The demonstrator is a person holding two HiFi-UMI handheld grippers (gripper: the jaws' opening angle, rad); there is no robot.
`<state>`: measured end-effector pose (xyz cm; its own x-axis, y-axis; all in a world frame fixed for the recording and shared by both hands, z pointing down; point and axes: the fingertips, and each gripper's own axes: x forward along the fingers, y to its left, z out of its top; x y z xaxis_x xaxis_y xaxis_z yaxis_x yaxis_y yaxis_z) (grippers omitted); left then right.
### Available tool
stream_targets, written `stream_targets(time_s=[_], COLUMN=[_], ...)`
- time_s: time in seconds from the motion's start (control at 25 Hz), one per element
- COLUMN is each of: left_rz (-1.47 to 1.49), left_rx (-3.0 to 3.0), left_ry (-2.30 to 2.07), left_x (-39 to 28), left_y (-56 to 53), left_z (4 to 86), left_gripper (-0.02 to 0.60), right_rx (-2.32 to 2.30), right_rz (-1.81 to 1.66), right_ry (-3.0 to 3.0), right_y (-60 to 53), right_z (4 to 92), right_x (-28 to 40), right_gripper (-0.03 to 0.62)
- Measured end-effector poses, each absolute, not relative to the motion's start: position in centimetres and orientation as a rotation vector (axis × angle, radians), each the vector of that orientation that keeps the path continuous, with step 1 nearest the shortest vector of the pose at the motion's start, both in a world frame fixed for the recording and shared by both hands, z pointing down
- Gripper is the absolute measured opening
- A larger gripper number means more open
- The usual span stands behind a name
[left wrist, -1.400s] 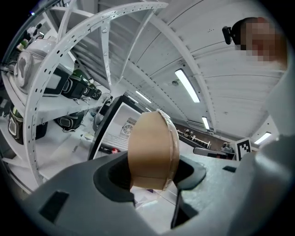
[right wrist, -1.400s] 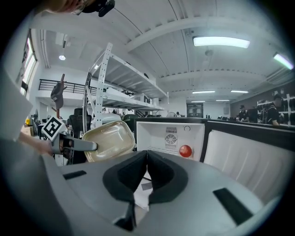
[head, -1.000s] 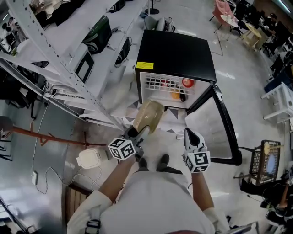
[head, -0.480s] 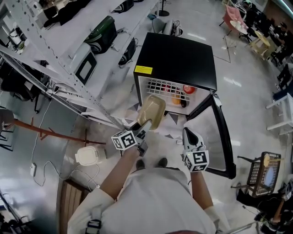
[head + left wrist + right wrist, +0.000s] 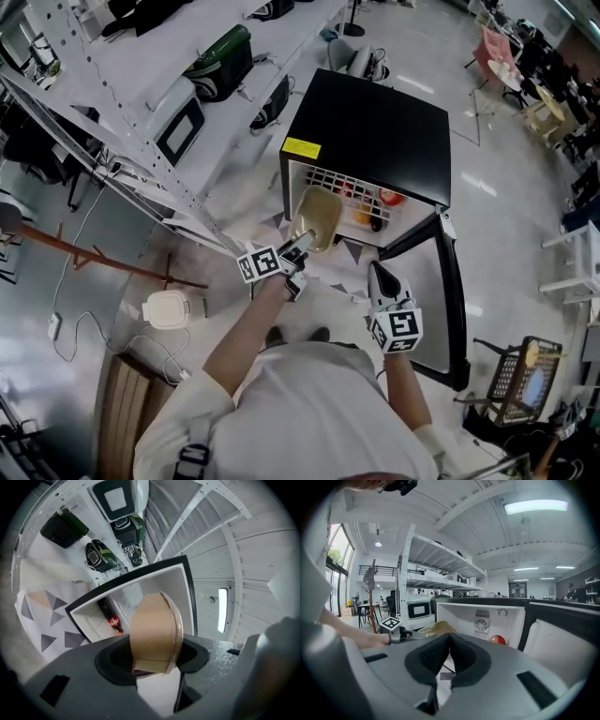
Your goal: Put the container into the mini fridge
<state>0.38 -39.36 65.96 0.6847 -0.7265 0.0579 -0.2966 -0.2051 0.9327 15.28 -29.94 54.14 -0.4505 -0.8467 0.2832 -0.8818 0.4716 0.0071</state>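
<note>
Evidently the container (image 5: 317,217) is pinched at one end by the left tongs (image 5: 296,247), with its rim clamped between the pads. It is held out at the open mouth of the fridge (image 5: 370,127), just in front of the wire shelf. It is judged to be light: a thin tan shell, carried from a single end without visible sag. A seam along one side suggests a lid. The wall is judged to be smooth and somewhat flexible, so it may be buckled by a hard squeeze, or allowed to swivel about the pinch by a loose one. Whether anything is inside cannot be told. The best hold is taken to be the stiffer rim, where it is gripped now, with the long body kept level on the way in. A bottle (image 5: 111,618) and a red item (image 5: 389,197) are seen deeper inside and are to be avoided. The right tongs (image 5: 379,277) are pressed together, empty, and held low beside the door (image 5: 427,281).
</note>
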Motion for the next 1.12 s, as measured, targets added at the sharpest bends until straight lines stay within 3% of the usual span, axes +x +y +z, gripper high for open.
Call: stream_targets(time_s=[1.12], left_rz=[-0.725], left_rx=[1.43], left_ry=[-0.648], left_x=[3.4], left_y=[-50.4], left_z=[73.8], left_gripper=[0.216], right_rx=[1.39], right_rz=[0.244], right_ry=[-2.457], right_y=[-31.9], right_z=[55.2], right_x=[14.2], right_gripper=[0.007])
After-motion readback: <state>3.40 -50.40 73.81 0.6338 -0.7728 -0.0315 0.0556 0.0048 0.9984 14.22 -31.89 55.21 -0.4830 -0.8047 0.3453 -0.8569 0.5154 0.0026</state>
